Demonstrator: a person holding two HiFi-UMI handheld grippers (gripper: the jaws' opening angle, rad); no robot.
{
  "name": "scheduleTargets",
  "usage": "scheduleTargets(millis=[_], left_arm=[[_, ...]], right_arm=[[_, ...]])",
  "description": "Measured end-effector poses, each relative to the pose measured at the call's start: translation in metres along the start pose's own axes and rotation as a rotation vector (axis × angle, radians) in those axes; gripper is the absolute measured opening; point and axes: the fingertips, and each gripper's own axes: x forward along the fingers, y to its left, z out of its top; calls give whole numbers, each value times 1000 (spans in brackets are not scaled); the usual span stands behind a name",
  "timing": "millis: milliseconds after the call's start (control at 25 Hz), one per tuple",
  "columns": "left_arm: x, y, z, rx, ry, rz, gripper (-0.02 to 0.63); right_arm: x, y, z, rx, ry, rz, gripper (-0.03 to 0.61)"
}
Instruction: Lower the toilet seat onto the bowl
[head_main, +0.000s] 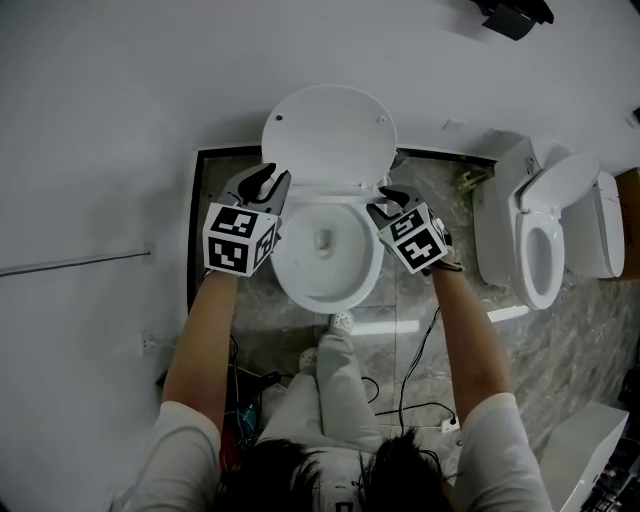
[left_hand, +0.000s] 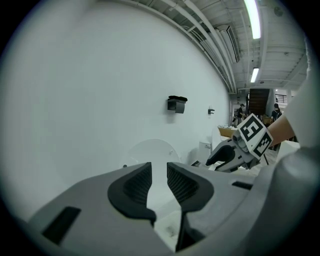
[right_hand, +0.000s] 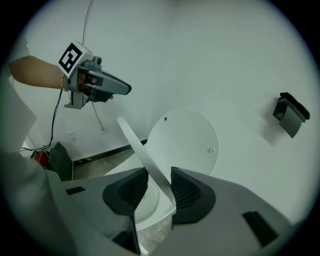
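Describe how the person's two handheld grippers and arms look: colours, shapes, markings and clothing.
The left gripper and right gripper are alike: light grey moulded bodies, each ending in two black jaws lined with ribbed black pads. Each carries a white cube printed with black square markers on its faces. The person wears a white short-sleeved top; the forearms are bare.

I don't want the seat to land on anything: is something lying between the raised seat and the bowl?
Nothing visible does. The seat stands tilted with its edge between the right gripper's open jaws, and the bowl below looks bare. The left gripper hangs off to the bowl's side.
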Motion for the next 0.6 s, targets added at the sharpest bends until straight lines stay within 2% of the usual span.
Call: scheduleTargets(millis=[320, 600], left_arm=[[-16, -21, -18, 13, 10, -36, 98], [-20, -33, -46, -12, 36, -54, 98]], right_arm=[[-8, 32, -26, -21, 66, 8, 164], [-10, 52, -45, -31, 82, 25, 170]])
